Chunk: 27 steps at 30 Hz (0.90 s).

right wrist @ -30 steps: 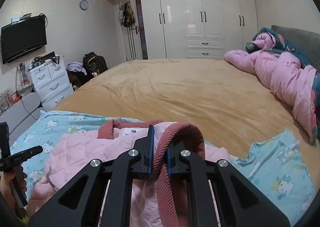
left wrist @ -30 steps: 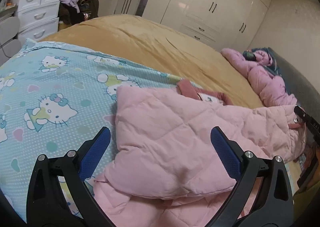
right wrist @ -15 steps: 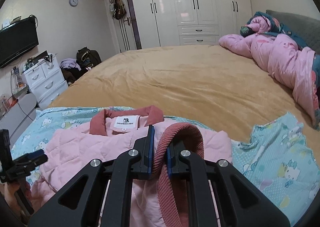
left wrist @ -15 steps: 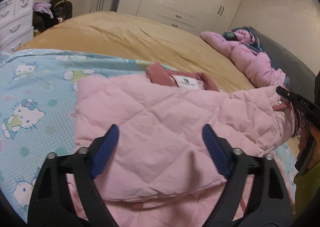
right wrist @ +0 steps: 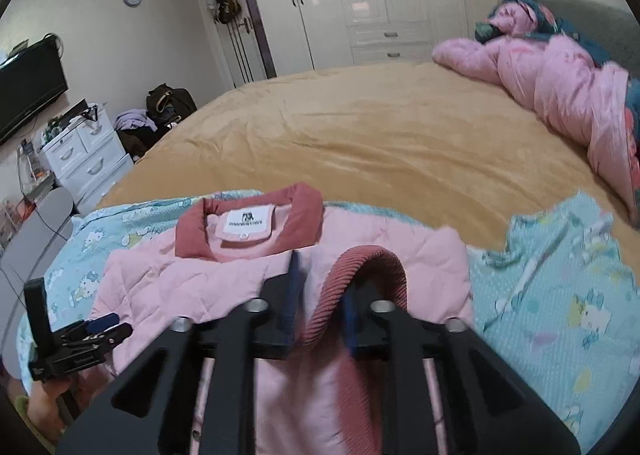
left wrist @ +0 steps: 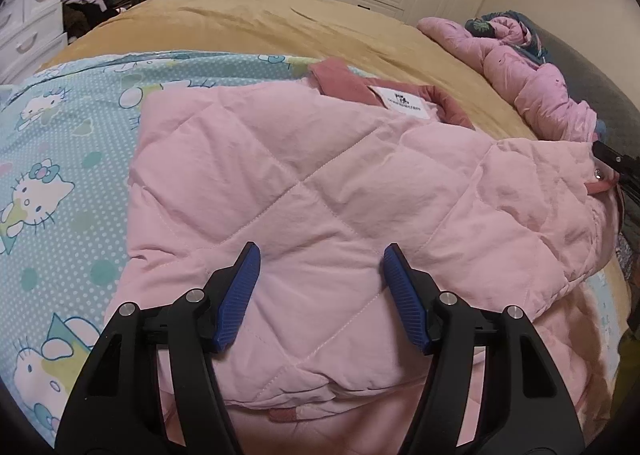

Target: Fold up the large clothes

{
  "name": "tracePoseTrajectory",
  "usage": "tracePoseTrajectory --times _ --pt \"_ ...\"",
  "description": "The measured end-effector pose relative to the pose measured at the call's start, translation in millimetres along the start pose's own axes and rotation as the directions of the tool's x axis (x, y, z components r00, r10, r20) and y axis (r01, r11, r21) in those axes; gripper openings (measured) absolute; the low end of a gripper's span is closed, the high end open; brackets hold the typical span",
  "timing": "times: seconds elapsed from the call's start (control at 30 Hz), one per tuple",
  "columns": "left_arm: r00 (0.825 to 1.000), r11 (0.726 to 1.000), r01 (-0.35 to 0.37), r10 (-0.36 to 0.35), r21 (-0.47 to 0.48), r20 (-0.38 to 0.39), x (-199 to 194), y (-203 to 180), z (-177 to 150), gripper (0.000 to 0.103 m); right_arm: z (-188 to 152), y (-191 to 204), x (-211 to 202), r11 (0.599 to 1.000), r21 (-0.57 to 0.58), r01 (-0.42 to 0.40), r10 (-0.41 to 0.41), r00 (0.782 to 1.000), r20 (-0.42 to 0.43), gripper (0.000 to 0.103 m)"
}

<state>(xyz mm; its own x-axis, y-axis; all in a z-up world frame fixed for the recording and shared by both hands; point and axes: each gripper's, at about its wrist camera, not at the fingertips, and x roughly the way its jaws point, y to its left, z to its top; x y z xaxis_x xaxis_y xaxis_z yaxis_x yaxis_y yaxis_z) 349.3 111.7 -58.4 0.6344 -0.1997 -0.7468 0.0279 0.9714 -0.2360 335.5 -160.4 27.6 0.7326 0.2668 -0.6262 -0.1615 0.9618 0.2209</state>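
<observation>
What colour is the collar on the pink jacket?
The collar is dusty red, darker than the pale pink jacket. It shows best in the right wrist view.

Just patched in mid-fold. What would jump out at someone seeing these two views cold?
The pink quilted jacket fills the foreground, lying partly folded on a cartoon-cat sheet over the tan bed. The right gripper has just been opening, with the ribbed red cuff looped between its fingers; the left gripper, just been closing, hovers open over the jacket.
</observation>
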Motion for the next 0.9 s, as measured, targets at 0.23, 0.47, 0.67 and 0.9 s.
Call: tracePoseTrajectory --times 0.23,0.47,0.67,0.9 --pt "1.0 1.0 -0.002 0.002 0.0 -0.002 0 1 1 0.057 -4 -6 -32 0.994 0.044 0.1 -0.103 0.993 0.058 0.058" --pt "1.0 1.0 0.002 -0.002 -0.006 -0.001 1 2 1 0.057 -5 45 -19 0.996 -0.088 -0.027 0.029 0.999 0.023 0.077" --pt "1.0 1.0 0.008 -0.008 -0.013 0.001 0 2 1 0.057 -26 76 34 0.987 -0.152 -0.042 0.019 0.989 -0.148 0.077" --pt "1.0 1.0 0.013 -0.013 -0.015 0.0 -1 3 1 0.057 -53 77 69 0.983 -0.181 0.005 -0.049 0.969 -0.241 0.078"
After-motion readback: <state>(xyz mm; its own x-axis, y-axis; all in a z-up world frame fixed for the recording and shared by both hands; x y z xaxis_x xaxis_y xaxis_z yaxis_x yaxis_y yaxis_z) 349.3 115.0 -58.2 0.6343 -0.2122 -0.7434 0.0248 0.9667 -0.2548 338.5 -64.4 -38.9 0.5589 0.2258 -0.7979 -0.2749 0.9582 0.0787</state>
